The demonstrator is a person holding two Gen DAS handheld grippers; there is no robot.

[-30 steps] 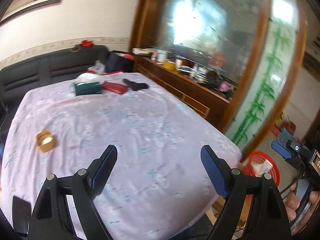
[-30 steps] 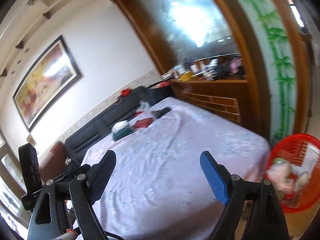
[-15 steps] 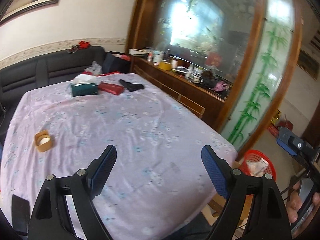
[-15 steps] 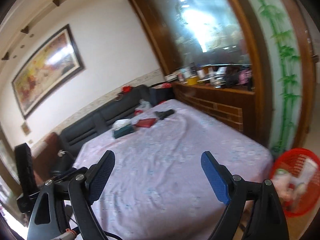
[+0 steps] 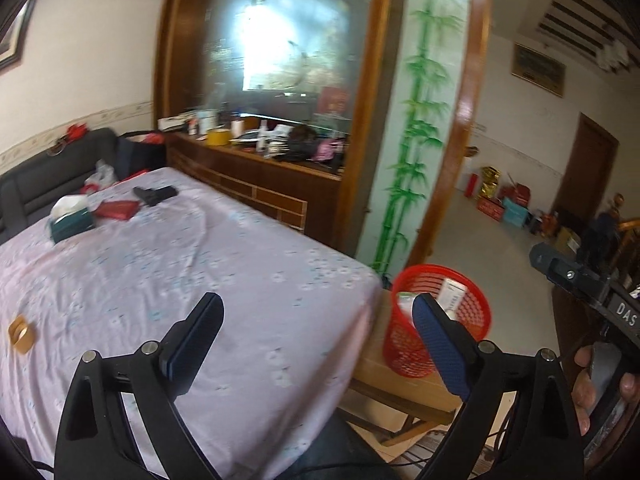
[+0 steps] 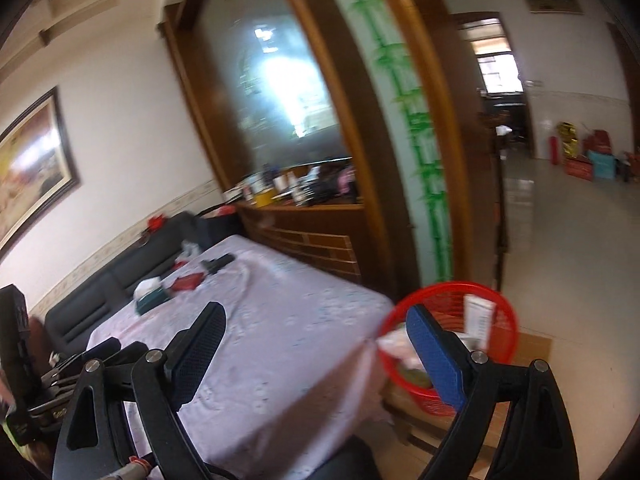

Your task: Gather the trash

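White capital letters "DAS" stand on the black body of the right tool (image 5: 624, 312), seen at the right edge of the left wrist view; the word runs out of frame. Print on the white carton (image 5: 451, 291) in the red plastic mesh basket (image 5: 472, 320) is too small to read.

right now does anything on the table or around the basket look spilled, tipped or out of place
Nothing stands out. The red basket stands upright beside the table with trash inside it, none spilled around it. The tissue box and the small things near it lie flat on the cloth.
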